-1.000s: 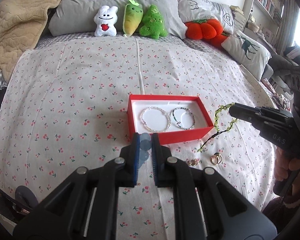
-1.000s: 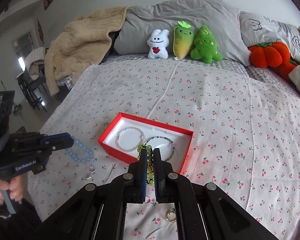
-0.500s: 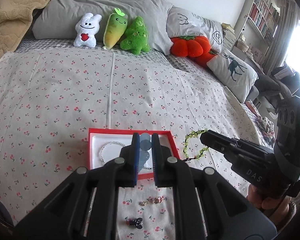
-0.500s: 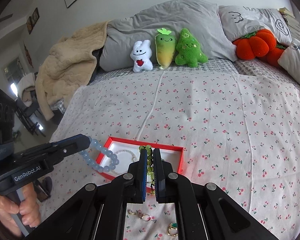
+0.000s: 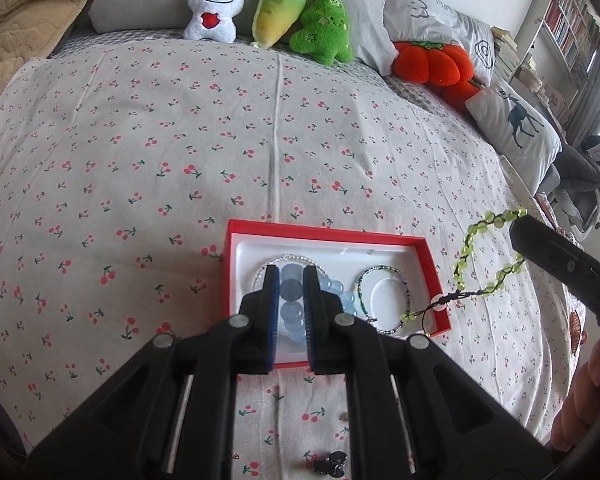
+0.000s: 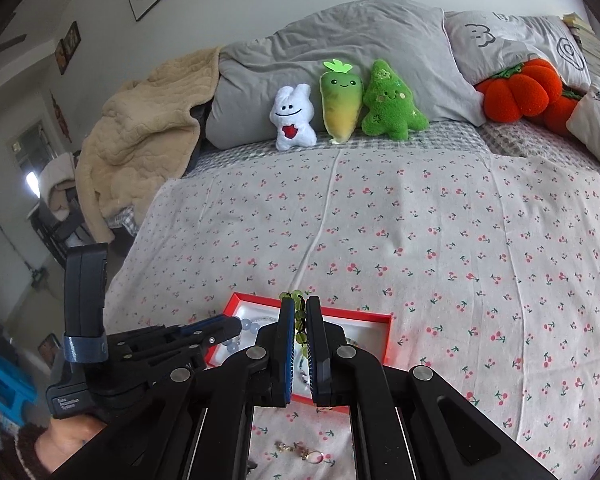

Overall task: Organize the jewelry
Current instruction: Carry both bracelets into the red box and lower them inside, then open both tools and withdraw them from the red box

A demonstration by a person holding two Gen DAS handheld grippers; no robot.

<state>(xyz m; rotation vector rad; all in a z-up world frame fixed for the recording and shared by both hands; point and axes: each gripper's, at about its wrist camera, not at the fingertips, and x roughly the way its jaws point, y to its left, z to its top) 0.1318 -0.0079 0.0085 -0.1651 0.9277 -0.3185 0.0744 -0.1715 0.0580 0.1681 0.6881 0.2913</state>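
Observation:
A red jewelry box [image 5: 432, 264] with a white lining lies on the cherry-print bedspread; it also shows in the right wrist view [image 6: 384, 332]. Inside lie a silver bead bracelet [image 5: 296, 258] and a dark green bead bracelet [image 5: 404, 284]. My left gripper [image 5: 291, 276] is shut on a pale blue bead bracelet [image 5: 290, 292] and holds it over the box's left half. My right gripper [image 6: 299, 308] is shut on a light green bead bracelet [image 5: 466, 252], which hangs right of the box, its cord trailing over the box's edge.
Loose rings and earrings [image 6: 300, 450] and a dark clip [image 5: 330, 462] lie on the sheet in front of the box. Plush toys [image 5: 276, 12], an orange pumpkin cushion [image 5: 432, 64] and pillows line the far side. A beige blanket [image 6: 140, 128] is heaped at the left.
Both grippers have moved in over the box. The blue bracelet now hangs over the box's left half, and the green bracelet's cord has reached the box's right edge.

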